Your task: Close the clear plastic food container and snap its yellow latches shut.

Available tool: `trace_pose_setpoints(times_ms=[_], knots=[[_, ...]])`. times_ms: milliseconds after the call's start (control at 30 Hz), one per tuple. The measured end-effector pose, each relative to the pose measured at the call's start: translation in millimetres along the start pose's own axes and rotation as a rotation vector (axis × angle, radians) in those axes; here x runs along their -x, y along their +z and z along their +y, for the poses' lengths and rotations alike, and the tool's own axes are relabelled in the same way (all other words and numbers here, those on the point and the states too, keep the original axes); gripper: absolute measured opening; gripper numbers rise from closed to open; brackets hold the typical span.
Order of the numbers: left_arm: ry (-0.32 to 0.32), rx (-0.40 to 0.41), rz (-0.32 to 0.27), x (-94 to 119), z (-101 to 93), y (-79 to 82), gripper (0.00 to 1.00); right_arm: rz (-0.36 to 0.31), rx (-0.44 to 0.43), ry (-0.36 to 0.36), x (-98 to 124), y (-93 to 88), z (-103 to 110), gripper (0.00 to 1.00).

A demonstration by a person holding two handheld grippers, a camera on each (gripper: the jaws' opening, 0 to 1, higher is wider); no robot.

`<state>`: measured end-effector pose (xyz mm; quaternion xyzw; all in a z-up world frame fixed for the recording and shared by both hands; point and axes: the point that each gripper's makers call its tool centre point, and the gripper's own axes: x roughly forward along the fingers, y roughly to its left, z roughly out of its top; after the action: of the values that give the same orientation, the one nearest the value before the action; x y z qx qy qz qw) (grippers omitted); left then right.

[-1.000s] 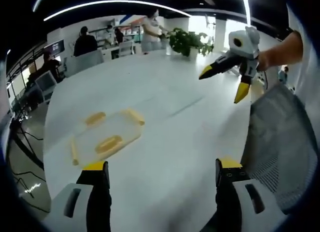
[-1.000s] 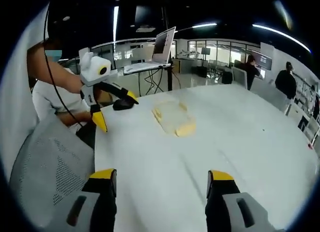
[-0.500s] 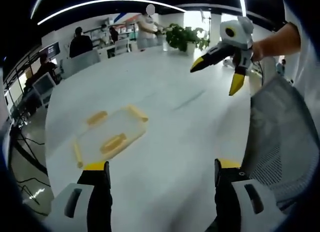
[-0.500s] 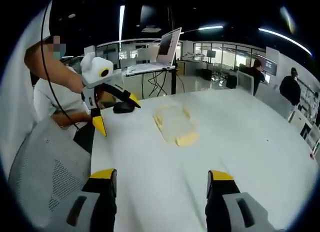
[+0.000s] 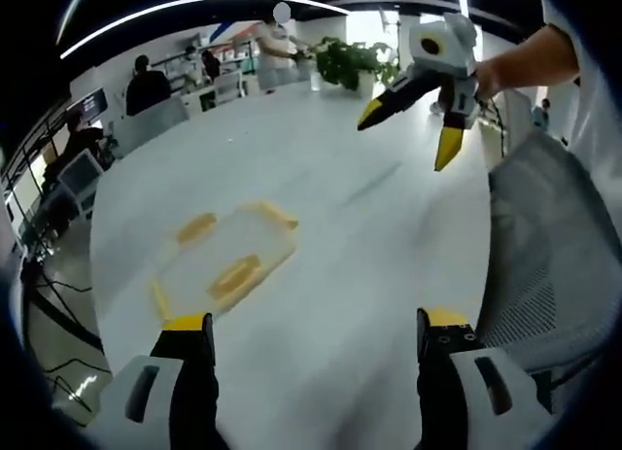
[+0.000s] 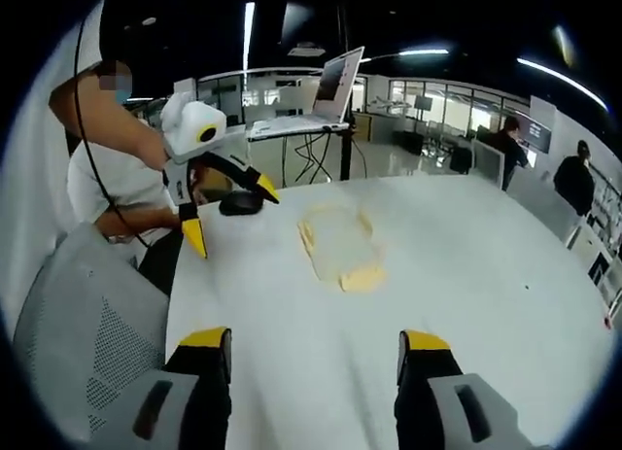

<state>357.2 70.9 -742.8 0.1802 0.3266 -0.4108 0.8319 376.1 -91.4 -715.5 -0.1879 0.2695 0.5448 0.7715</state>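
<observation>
Progress on the task is judged to be at its very start, since neither set of jaws is seen touching anything. From the left gripper view, the clear plastic food container (image 5: pixel 225 265) is seen lying flat on the white worktop (image 5: pixel 369 236), just ahead of the left gripper (image 5: pixel 309 331), whose jaws are held wide apart with nothing between them; yellow latches (image 5: pixel 236 274) are seen along its edges, and whether they are snapped cannot be told from here. Nothing can be made out inside the container. The right gripper (image 5: pixel 406 131) is seen raised above the far side of the worktop, well apart from the container, jaws spread and unloaded. From the right gripper view, the container (image 6: pixel 337 243) is seen further out on the worktop (image 6: pixel 466 265), with one yellow latch (image 6: pixel 361 278) folded outward at its near end, so latching is judged as left to be done. The right gripper (image 6: pixel 313 348) is shown with jaws apart, while the left gripper (image 6: pixel 228 215) is seen hovering beside a dark mouse-like object (image 6: pixel 239 204), jaws likewise apart
</observation>
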Motion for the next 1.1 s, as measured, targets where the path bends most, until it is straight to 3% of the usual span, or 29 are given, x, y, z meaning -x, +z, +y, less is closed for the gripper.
trace_pose_setpoints(times_ms=[533,1100], knots=[[-0.018,-0.055,0.040,-3,14.5,-8.0,0.81,0.025,0.042,0.029,-19,12.2,-6,0.65],[-0.026,-0.104,0.075,-1,34.1,-14.3,0.79,0.077,0.104,0.074,-38,12.5,-12,0.63]])
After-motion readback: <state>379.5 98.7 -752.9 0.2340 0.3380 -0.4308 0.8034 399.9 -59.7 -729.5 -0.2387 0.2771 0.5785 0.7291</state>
